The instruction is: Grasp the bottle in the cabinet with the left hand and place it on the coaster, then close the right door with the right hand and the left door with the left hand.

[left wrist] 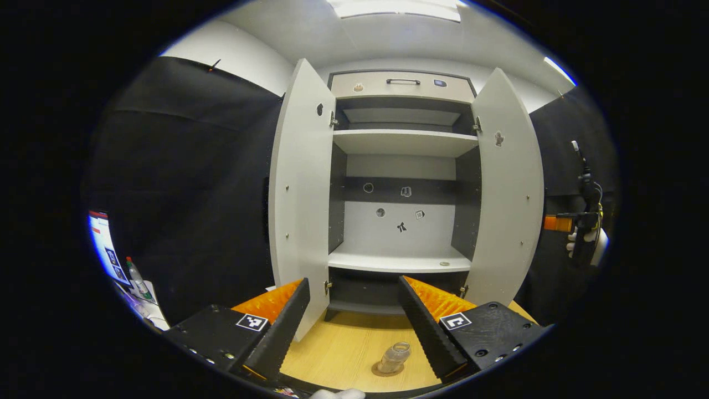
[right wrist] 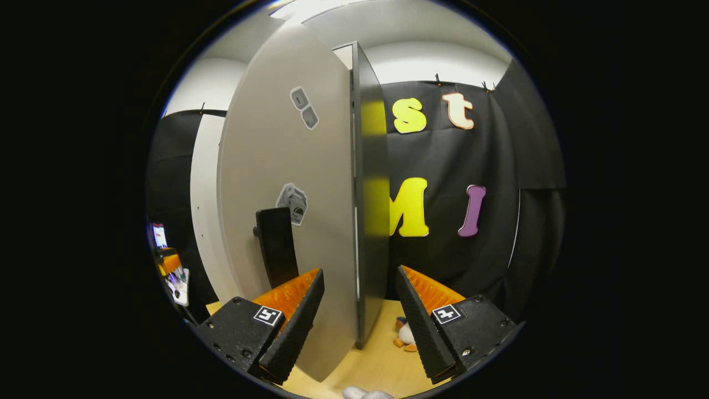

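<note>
The white cabinet (left wrist: pixel 401 143) stands with both doors swung wide. A clear bottle (left wrist: pixel 394 356) stands on a round coaster (left wrist: pixel 382 371) on the wooden table, low between my left gripper's fingers and apart from them. My left gripper (left wrist: pixel 352 280) is open and holds nothing, facing the bare lower shelf (left wrist: pixel 399 259). In the right gripper view, the right door (right wrist: pixel 288 166) shows its outer face with a dark handle (right wrist: pixel 275 246). My right gripper (right wrist: pixel 359 271) is open, close to where the door meets the cabinet's dark side panel (right wrist: pixel 372 194). Farther off, that gripper (left wrist: pixel 582 221) is beside the right door (left wrist: pixel 507 188).
The left door (left wrist: pixel 302 188) juts toward me on the left. A screen and a small bottle (left wrist: pixel 135 277) sit on a desk at far left. A small plush toy (right wrist: pixel 404 334) lies on the table (right wrist: pixel 382 360) by the cabinet's side. Black cloth walls surround the booth.
</note>
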Motion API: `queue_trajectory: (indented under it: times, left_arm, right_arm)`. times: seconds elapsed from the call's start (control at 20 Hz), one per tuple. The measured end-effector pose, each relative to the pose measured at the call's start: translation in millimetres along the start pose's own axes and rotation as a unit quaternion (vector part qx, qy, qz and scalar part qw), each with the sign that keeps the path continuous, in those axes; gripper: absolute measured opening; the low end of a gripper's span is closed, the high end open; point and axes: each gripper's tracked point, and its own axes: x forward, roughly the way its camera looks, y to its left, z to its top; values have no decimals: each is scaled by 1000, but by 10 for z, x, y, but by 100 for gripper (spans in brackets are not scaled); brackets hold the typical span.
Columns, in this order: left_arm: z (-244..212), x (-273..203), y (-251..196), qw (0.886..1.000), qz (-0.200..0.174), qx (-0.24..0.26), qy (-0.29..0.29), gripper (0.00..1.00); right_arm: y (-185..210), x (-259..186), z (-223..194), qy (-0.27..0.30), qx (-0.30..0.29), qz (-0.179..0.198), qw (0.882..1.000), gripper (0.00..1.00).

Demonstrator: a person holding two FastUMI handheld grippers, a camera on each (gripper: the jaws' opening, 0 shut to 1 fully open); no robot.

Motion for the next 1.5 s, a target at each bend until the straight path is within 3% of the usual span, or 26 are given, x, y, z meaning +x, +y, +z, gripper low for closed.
queue_trajectory:
  times: [0.25, 0.65, 1.0, 1.25, 1.5]
  left_arm:
    - [19, 32, 23, 1000, 11, -2, 0, 96]
    - [18, 190, 298, 1000, -14, 16, 5, 96]
    - [-11, 336, 766, 999, -28, 28, 7, 96]
    - [26, 558, 1184, 999, -36, 26, 0, 97]
    - [297, 807, 1766, 999, -19, 36, -31, 96]
  right_arm:
    - [310, 102, -27, -3, 8, 1, 1000, 81]
    - [959, 473, -71, -4, 40, 15, 999, 81]
    - [1136, 461, -58, -21, 26, -38, 999, 81]
    - [1086, 58, -146, -11, 14, -81, 997, 81]
    - [1168, -401, -280, -3, 3, -123, 992, 81]
